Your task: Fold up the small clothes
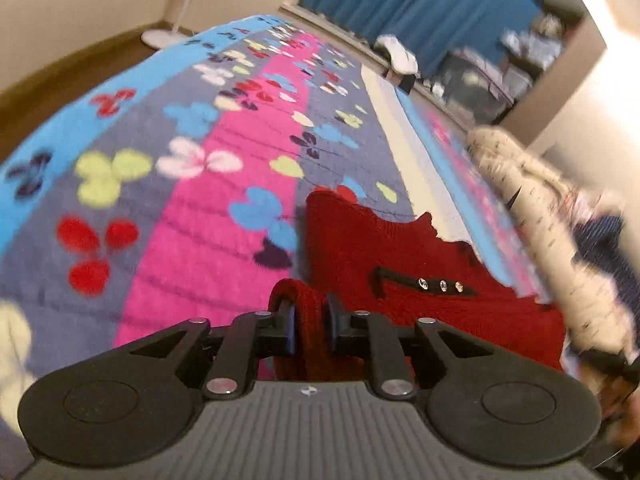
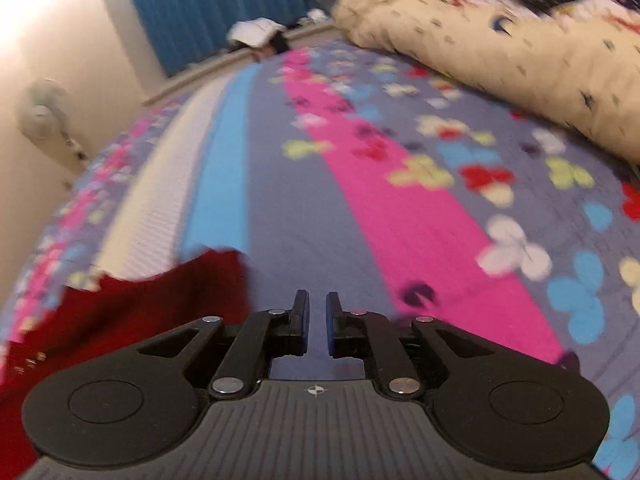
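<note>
Left gripper (image 1: 311, 326) has a rolled edge of the red sweater (image 1: 420, 280) pinched between its pads, rest spread ahead and right on my bedspread (image 1: 180, 240). Right gripper (image 2: 317, 326) is nearly closed on nothing; sweater (image 2: 132, 308) sits just left of it.

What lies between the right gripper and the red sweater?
Only a bare grey stripe of bedspread separates the right gripper from the red sweater, right wrist view.

- I see a flowered bedspread (image 1: 168, 200) striped pink, grey and blue;
- a cream quilt (image 2: 500, 52) heaped along its edge;
- blue curtains (image 1: 420, 4) behind;
- a white fan (image 2: 44, 116) by the wall.
</note>
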A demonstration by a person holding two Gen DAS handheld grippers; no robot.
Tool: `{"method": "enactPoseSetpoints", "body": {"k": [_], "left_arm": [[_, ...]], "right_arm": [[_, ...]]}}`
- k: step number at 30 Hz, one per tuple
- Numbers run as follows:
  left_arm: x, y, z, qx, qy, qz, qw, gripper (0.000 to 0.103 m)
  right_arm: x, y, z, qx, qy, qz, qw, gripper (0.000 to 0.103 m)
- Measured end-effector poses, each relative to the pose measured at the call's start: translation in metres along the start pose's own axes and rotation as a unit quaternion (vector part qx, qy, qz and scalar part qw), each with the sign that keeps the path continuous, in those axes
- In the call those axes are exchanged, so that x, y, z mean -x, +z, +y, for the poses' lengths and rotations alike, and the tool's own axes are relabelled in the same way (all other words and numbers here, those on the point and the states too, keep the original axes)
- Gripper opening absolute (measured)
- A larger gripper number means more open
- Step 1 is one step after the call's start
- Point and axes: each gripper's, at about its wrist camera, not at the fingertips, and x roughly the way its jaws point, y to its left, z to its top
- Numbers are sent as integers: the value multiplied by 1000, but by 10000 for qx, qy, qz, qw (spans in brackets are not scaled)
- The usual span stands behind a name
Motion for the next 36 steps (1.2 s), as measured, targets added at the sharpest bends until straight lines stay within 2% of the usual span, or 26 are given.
{"method": "enactPoseSetpoints", "body": {"k": [1,2,3,5,8,11,13,14,15,16,22,26,29,33,34,36], "left_arm": [[9,2,0,81,6,-61,9999,30],[22,3,-2,51,-26,-348,9994,40],[36,4,-3,-15,8,-683,9977,44],[49,9,4,127,-78,-951,9954,48],[46,15,10,350,-35,-607,9975,48],[36,14,0,-74,372,-113,9992,50],[29,9,-8,-449,662,213,9966,58],[27,5,-10,-601,807,342,9943,59],[23,4,-13,-746,925,445,9919,59],[18,0,-14,-870,957,513,9903,59],[-3,14,-37,-1654,829,397,9819,72],[-21,28,-43,-1693,797,371,9816,73],[-29,37,-51,-1666,693,398,9828,73],[-38,39,-62,-1984,765,365,9764,73],[-41,40,-63,-2028,787,363,9754,70],[-44,42,-62,-2009,751,374,9760,52]], "right_arm": [[2,-13,-13,-107,28,-125,9999,10],[4,-26,-24,-202,58,-65,9998,10],[-1,-28,-30,-278,-69,413,9987,12],[14,-28,-34,-349,219,37,9991,12],[20,-27,-26,-241,489,-133,9984,14],[19,-31,-15,-120,652,-20,9978,22],[19,-30,-6,-27,688,-4,9976,27],[17,-26,-4,-42,766,3,9971,30],[13,-23,0,-52,824,41,9966,38],[10,-22,5,-23,834,111,9964,44],[-12,-14,38,424,893,352,9945,48],[-32,-10,60,925,688,495,9921,50],[-44,-5,67,1079,666,519,9906,50],[-51,3,76,1160,655,431,9901,48],[-51,5,78,1190,625,368,9902,42],[-50,10,80,1179,591,257,9909,30]]}}
